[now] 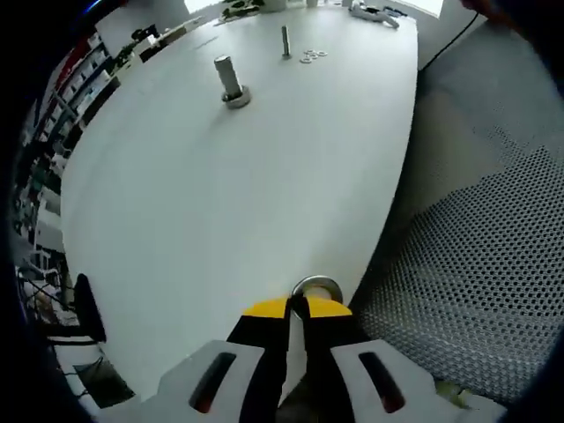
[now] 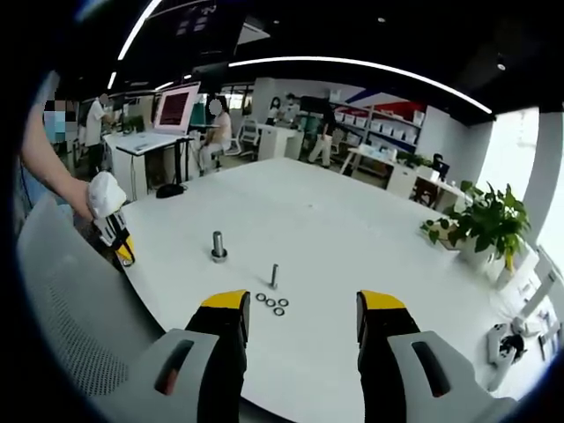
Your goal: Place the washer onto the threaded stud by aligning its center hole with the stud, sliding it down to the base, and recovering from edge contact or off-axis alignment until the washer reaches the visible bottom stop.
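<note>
Where the left gripper view looks along its own jaws, the left gripper [image 1: 298,310] has its yellow-tipped jaws together, clamped on a washer [image 1: 316,287] that stands up from the tips, right at the near edge of the white tabletop [image 1: 220,203]. Far across the tabletop stands a thin threaded stud [image 1: 285,41] with loose washers [image 1: 312,56] just beside it; a thicker bolt [image 1: 231,82] on a round base stands nearer, well apart from the stud. A mesh chair back [image 1: 480,273] lies beyond the table edge.

Right gripper view: right gripper [image 2: 302,310], jaws wide apart, holding nothing, over the near edge. The stud [image 2: 274,276], three loose washers [image 2: 271,304] and the bolt [image 2: 218,246] sit between. The left gripper [image 2: 117,236], in a gloved hand [image 2: 104,195], is at the left edge.
</note>
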